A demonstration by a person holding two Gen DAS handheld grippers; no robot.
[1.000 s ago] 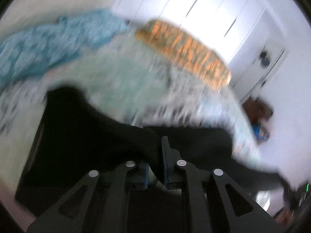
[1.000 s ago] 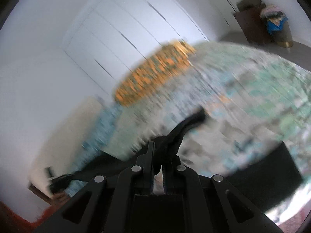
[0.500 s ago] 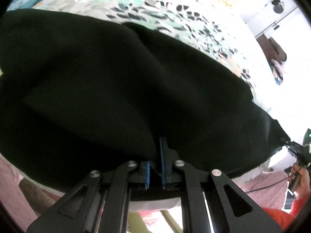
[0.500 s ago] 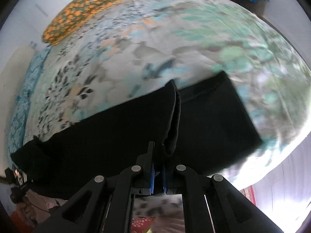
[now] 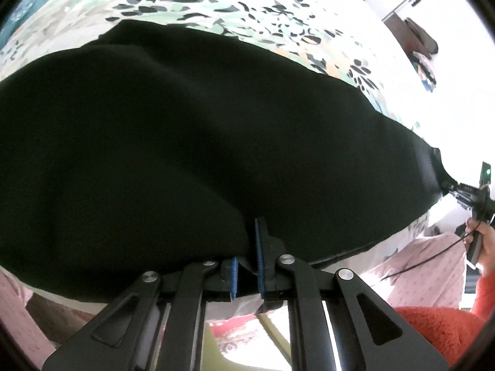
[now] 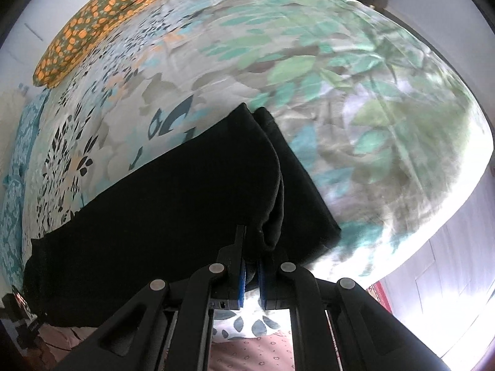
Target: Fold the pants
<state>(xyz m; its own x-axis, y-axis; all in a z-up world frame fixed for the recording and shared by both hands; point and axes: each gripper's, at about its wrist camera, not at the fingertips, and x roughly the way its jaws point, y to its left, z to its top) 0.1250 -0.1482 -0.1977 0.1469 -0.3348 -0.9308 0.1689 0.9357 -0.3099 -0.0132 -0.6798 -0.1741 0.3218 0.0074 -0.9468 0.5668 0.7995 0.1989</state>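
Note:
The black pants (image 5: 191, 142) lie spread across the patterned bed sheet (image 5: 247, 9), doubled over on themselves. My left gripper (image 5: 249, 235) is shut on their near edge, with cloth bunched between the blue pads. In the right wrist view the upper layer of the pants (image 6: 173, 216) covers a lower layer that sticks out at the right. There my right gripper (image 6: 252, 242) is shut on a fold of the upper layer. The right gripper (image 5: 461, 190) also shows at the far right of the left wrist view, pinching the pants' other corner.
An orange-dotted pillow (image 6: 92, 21) lies at the far end of the bed and a teal cloth (image 6: 15, 185) along its left side. A person's hand (image 5: 487, 247), red sleeve (image 5: 433, 334) and pink dotted trousers (image 5: 427, 272) stand at the near bed edge.
Both grippers have tipped downward and sunk toward the bed, still shut on the pants. The held edge has come down over the lower layer, and the wardrobe doors have left both views.

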